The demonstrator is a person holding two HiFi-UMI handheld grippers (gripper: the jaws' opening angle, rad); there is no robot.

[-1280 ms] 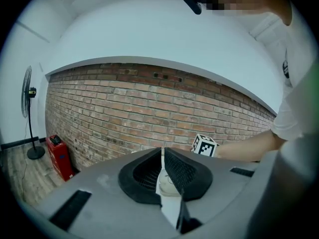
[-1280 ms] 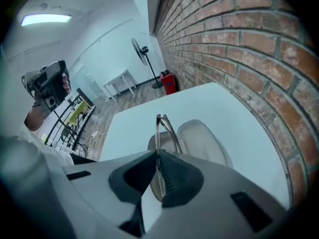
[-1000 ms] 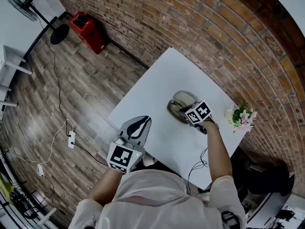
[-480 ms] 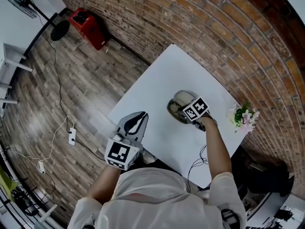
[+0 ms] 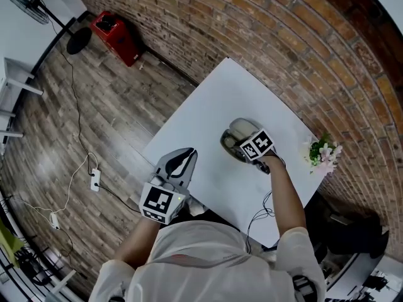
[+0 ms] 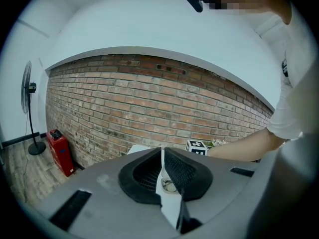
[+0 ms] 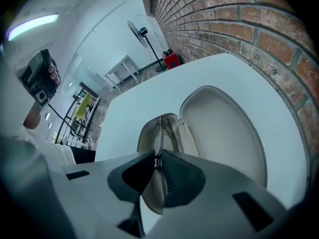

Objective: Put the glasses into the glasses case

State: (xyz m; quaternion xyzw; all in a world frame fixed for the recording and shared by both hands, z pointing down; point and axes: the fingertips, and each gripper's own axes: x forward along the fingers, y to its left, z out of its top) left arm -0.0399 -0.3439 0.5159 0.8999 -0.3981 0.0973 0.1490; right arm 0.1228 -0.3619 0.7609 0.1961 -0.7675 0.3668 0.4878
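Observation:
An open beige glasses case (image 5: 234, 129) lies on the white table (image 5: 208, 106). In the right gripper view its lid (image 7: 224, 128) lies back flat, and thin-framed glasses (image 7: 160, 127) stand on edge in the tray. My right gripper (image 7: 158, 158) points steeply down into the tray. Its jaws are opening, with the frame in the narrow gap between them. In the head view only its marker cube (image 5: 257, 145) shows over the case. My left gripper (image 5: 184, 156) hovers at the table's near edge, shut with nothing in it (image 6: 162, 156).
A small bunch of flowers (image 5: 321, 153) stands at the table's right corner, close to the brick wall. On the wooden floor to the left are a red box (image 5: 116, 39), a standing fan (image 5: 38, 5) and a power strip (image 5: 94, 182) with its cable.
The left gripper has drifted slightly back toward the table's near edge. The right gripper has stayed over the case, barely shifted.

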